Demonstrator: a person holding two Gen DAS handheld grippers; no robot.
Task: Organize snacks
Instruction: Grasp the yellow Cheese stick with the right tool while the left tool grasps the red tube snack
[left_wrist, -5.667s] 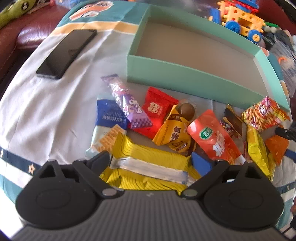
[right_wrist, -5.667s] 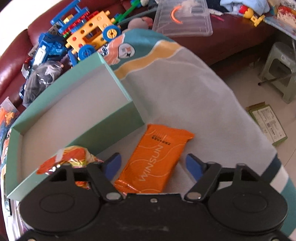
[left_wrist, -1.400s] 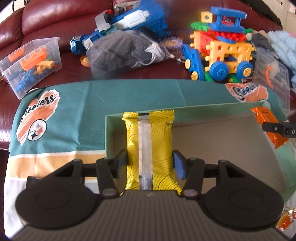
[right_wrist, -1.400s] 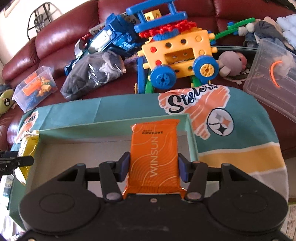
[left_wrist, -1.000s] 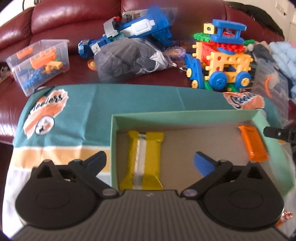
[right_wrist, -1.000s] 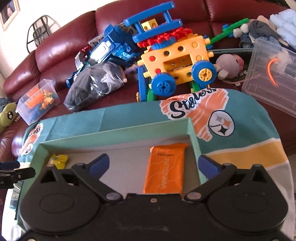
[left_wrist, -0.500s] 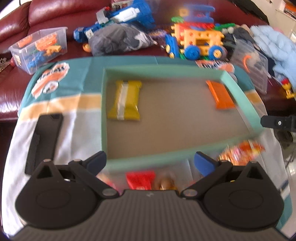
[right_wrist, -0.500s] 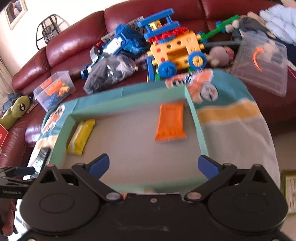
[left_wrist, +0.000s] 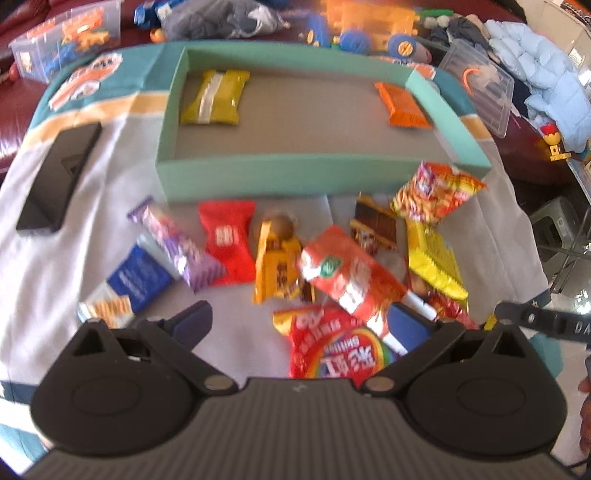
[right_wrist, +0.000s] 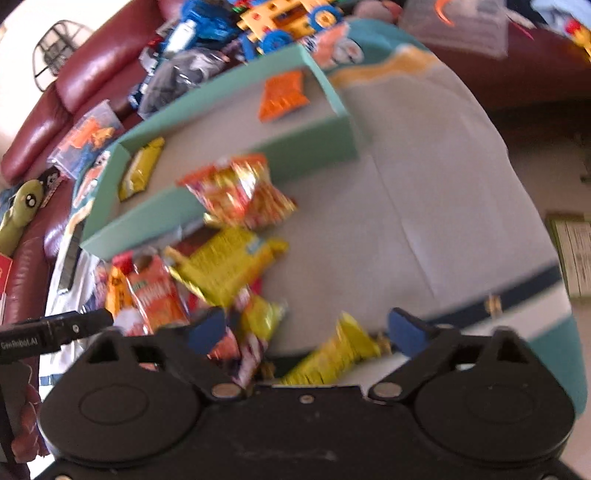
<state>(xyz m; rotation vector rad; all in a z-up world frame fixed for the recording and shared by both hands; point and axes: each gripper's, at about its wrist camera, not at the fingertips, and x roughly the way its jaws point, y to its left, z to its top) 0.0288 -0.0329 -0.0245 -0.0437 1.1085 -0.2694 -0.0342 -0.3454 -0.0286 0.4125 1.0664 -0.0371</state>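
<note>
Snacks are lying in a loose pile on the grey cloth (left_wrist: 55, 236) just in front of the green box (left_wrist: 321, 171), and two are already sitting inside it: a yellow packet (left_wrist: 214, 98) at the left end and an orange packet (left_wrist: 402, 105) at the right end, well apart from each other. I am holding my left gripper (left_wrist: 299, 321) above the near edge of the pile with its jaws spread wide and nothing pinched; a red rainbow bag (left_wrist: 332, 347) is lying below, between the blue fingertips (left_wrist: 192, 319). Beyond it, a red-orange pouch (left_wrist: 351, 277), a gold wrapper (left_wrist: 275, 266), a red candy (left_wrist: 227, 240), a purple bar (left_wrist: 177, 247) and a blue packet (left_wrist: 138, 277) are spreading out leftward. I am holding my right gripper (right_wrist: 306, 328) over the right side of the pile; its jaws have just been narrowing but are standing apart, gripping nothing, with a small yellow packet (right_wrist: 332, 354) lying under the gap. An orange patterned bag (right_wrist: 236, 192) is leaning on the box's front wall, and a larger yellow bag (right_wrist: 225, 266) is lying just beside it. A black phone (left_wrist: 59, 177) is resting on the cloth left of the box.
</note>
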